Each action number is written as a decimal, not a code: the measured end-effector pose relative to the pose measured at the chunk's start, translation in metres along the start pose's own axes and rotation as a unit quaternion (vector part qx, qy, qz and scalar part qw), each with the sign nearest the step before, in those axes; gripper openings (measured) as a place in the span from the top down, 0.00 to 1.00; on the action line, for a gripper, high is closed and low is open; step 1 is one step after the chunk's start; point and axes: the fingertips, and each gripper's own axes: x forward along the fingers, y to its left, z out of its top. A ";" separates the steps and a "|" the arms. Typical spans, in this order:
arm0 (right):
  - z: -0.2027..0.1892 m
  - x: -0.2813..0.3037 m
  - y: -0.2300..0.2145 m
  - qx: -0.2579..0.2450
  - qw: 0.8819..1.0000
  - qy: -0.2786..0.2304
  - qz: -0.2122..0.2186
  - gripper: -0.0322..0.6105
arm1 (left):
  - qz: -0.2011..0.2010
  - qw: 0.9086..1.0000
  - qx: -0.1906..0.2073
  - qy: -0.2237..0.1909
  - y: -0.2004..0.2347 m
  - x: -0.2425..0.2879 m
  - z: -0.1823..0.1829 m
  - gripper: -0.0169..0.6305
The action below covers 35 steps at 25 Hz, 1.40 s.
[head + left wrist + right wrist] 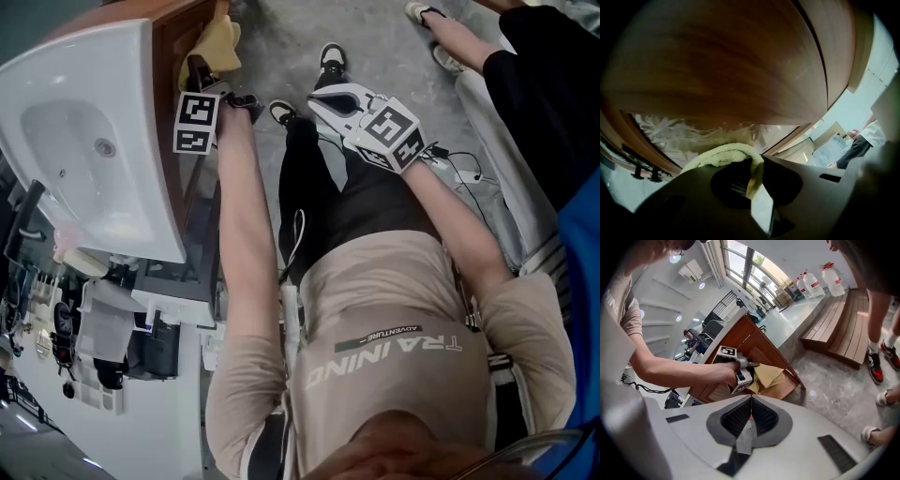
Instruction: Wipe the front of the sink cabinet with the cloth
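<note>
A yellow cloth (217,42) is pinched in my left gripper (199,67), which presses it against the brown wooden front of the sink cabinet (180,37). In the left gripper view the cloth (723,155) bulges over the jaws and the cabinet door (722,61) fills the frame just beyond. The right gripper view shows the left gripper (740,372), the cloth (769,377) and the cabinet (754,345) from the side. My right gripper (330,103) hangs shut and empty over the floor, away from the cabinet; its jaws (751,405) meet with nothing between them.
A white sink basin (94,141) tops the cabinet. My own legs and shoes (330,58) stand on the grey floor. Another person's legs (469,56) are at the right. A wooden bench (843,329) and water jugs (820,282) lie beyond.
</note>
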 end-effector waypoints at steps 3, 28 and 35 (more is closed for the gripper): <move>-0.002 -0.001 -0.004 0.005 1.000 0.003 -0.001 0.93 | -0.017 1.000 -0.001 -0.011 -0.016 0.009 0.003 0.91; -0.044 0.008 0.006 0.025 0.999 0.022 -0.006 0.93 | -0.198 0.980 0.035 0.009 -0.095 0.018 -0.022 0.91; -0.091 0.047 0.055 0.035 0.999 0.026 0.003 0.93 | -0.151 0.986 0.049 0.055 0.010 -0.046 -0.078 0.91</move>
